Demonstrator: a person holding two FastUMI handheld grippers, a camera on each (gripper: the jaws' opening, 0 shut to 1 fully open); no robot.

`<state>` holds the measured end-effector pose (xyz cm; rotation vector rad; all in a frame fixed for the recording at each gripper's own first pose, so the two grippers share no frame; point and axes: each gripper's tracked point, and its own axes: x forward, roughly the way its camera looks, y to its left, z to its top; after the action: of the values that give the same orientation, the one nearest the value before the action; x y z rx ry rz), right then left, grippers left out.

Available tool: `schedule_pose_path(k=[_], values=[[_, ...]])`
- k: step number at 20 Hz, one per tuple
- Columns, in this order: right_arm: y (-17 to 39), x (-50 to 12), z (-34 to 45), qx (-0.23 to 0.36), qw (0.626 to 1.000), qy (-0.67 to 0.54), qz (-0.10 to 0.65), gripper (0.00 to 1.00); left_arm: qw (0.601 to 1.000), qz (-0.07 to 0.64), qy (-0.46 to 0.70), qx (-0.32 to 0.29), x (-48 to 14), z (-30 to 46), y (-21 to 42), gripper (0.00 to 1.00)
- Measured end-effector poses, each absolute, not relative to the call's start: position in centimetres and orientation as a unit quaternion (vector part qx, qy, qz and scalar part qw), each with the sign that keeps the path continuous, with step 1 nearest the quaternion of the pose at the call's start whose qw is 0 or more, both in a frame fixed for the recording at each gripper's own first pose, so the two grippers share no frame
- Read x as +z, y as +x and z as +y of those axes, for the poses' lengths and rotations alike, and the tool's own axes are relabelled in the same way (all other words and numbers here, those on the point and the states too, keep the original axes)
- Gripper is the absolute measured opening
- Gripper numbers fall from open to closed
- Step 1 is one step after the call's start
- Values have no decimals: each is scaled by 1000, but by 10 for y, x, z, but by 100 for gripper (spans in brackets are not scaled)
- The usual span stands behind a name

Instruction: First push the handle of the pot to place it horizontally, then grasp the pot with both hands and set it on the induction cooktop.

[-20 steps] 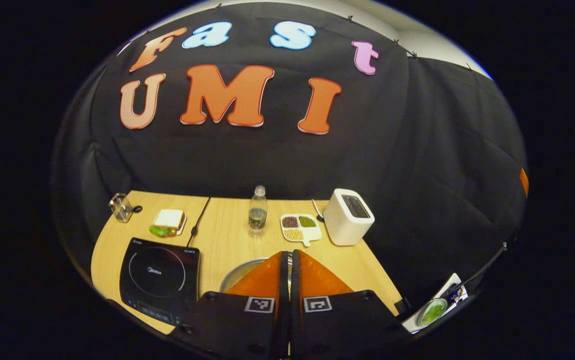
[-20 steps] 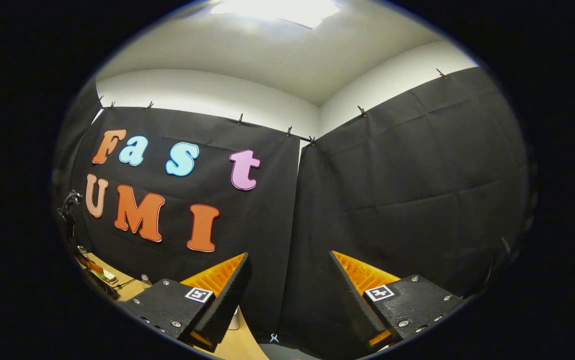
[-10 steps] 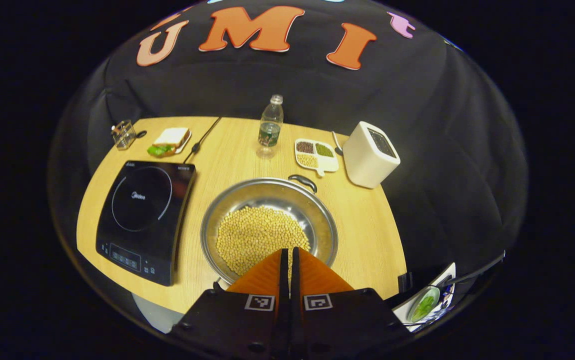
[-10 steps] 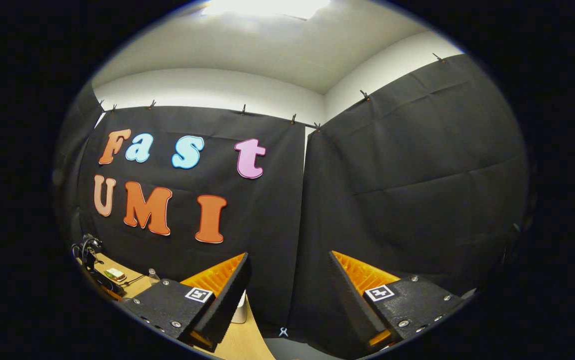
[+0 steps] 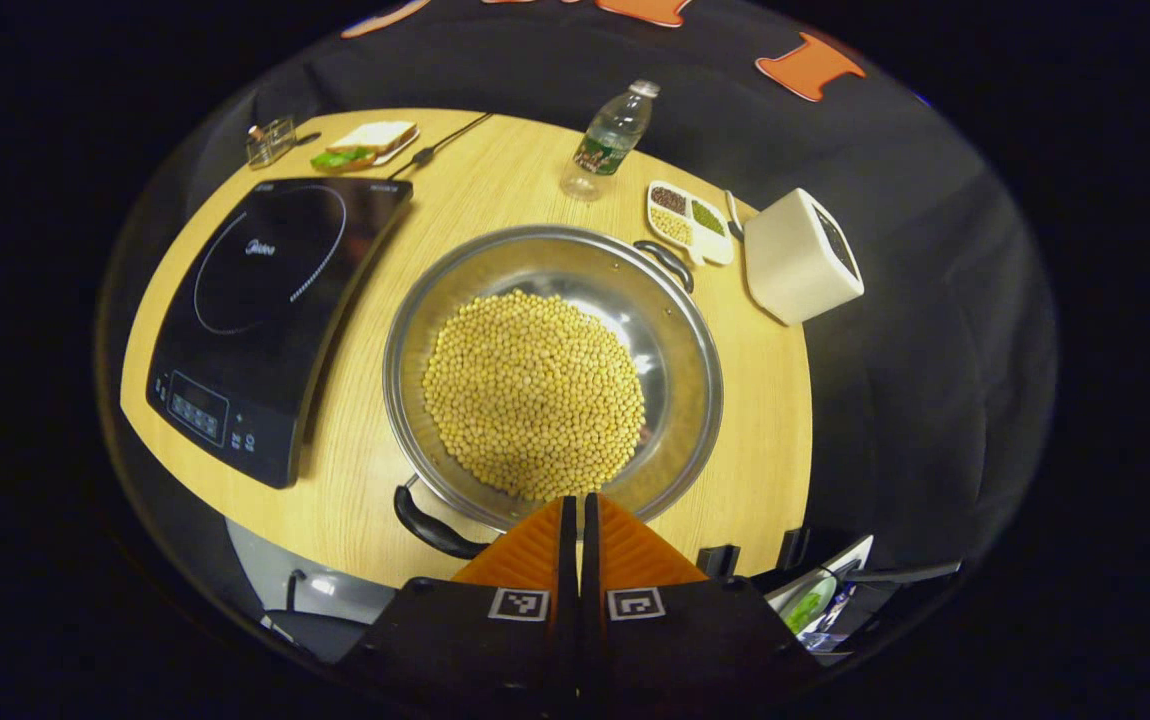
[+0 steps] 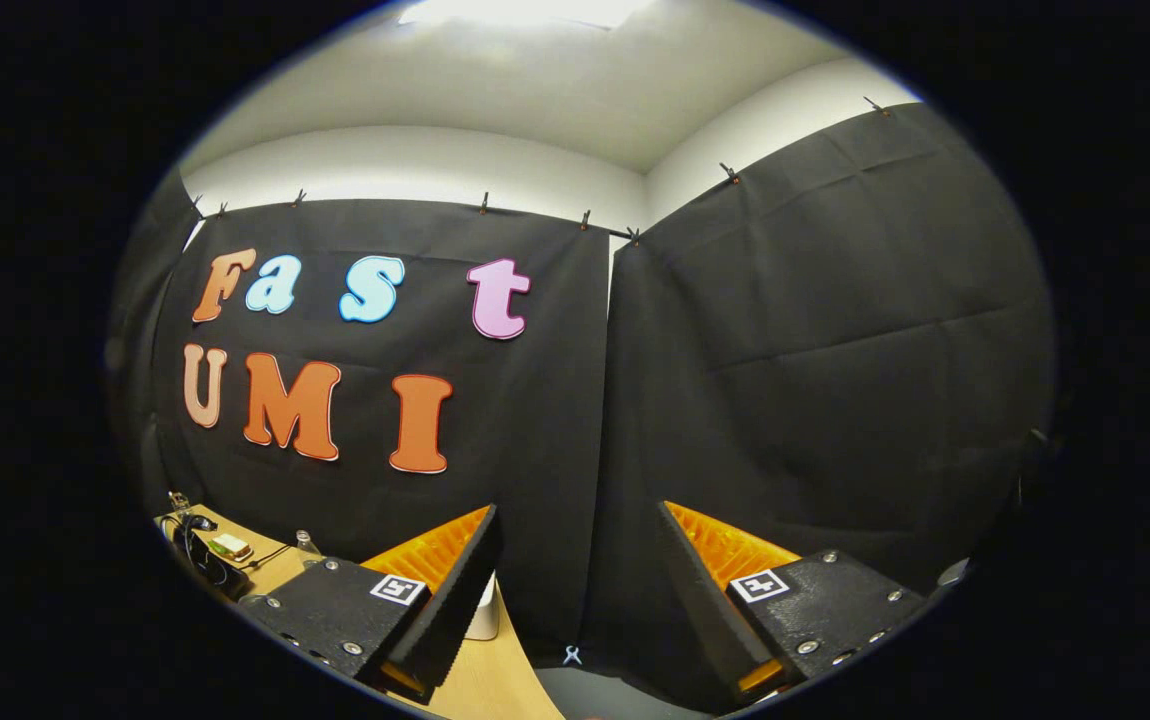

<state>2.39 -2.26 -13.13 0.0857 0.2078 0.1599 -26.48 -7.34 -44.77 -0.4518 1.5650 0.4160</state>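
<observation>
steel pot (image 5: 680, 330), yellow beans inside (image 5: 533, 394), black handles (image 5: 432, 525)

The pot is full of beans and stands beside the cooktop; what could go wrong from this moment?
1. The pot holds many loose beans; a hard push on its near handle might tilt it and spill them.
2. The induction cooktop lies close beside it, so a turning pot may strike it.
3. The right gripper points at the wall, far from ready.

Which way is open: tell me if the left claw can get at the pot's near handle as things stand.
Probably yes. The left claw hangs shut just above the near rim of the pot, and the near handle lies beside it to its left, with bare table around it and nothing between them.
</observation>
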Motion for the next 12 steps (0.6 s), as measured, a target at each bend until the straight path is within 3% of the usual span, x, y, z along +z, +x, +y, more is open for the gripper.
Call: schedule_pose_path(k=[8,12], values=[[22,-152,-12,75,988,29,135,95,571,769,-217,189,-487,-100,-326,8],[20,-159,-20,63,986,32,148,95,550,781,-206,214,-503,-89,-340,8]])
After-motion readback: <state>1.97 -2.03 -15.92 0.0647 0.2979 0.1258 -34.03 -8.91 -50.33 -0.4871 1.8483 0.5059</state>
